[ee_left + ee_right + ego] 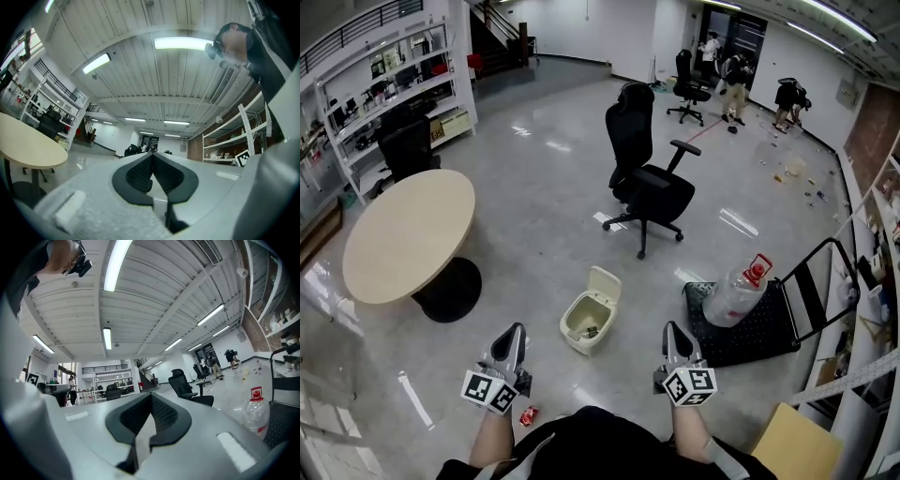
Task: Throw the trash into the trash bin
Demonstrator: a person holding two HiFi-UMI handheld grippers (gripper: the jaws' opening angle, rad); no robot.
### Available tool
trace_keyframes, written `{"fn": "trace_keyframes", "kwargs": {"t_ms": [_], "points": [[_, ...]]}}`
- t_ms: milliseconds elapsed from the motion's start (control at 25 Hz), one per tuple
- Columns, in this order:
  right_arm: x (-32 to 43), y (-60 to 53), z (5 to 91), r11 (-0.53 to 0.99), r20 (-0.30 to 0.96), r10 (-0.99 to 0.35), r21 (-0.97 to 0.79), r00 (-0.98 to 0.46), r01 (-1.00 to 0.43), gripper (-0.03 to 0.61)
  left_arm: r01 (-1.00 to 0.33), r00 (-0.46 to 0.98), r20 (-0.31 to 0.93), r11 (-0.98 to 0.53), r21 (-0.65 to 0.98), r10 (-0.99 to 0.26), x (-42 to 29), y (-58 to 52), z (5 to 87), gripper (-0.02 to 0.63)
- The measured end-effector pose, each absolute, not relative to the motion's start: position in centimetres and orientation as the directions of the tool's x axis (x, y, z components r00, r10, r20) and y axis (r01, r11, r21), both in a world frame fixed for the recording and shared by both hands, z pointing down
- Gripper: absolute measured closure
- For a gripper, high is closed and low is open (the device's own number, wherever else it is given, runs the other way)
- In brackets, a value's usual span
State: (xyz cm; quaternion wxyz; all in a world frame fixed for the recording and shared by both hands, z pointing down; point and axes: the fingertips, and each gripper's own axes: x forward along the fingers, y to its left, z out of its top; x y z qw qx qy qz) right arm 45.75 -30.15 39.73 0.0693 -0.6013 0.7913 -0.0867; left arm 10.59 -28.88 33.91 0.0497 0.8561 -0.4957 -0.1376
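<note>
Floor [534,197]: one trash bin [577,339], one jug [733,292]; left claw [515,330], right claw [672,328] closed.

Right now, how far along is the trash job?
Done: the trash bin stands lid-open with some scrap already inside. In hand: nothing; the left hand-held gripper and right hand-held gripper are both shut and empty. Left: a small red item on the floor beside the left one, probably still to pick up and bin.

Closed tool [151,397] before office chair [183,384]
</note>
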Motion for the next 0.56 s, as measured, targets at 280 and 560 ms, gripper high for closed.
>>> {"fn": "trace_keyframes", "kwargs": {"t_ms": [280,560], "points": [[44.2,-29.8,39.0,0.289,-0.010,-0.955,-0.236,-0.295,-0.928,0.574,-0.824,0.472,-0.198,-0.509,0.248,-0.859,9.6,-27.9,33.8,0.611],[41.6,-30.2,39.3,0.337,-0.009,-0.939,-0.238,-0.345,-0.911,0.574,-0.830,0.454,-0.192,-0.491,0.266,-0.870,8.5,-27.5,34.9,0.611]]}}
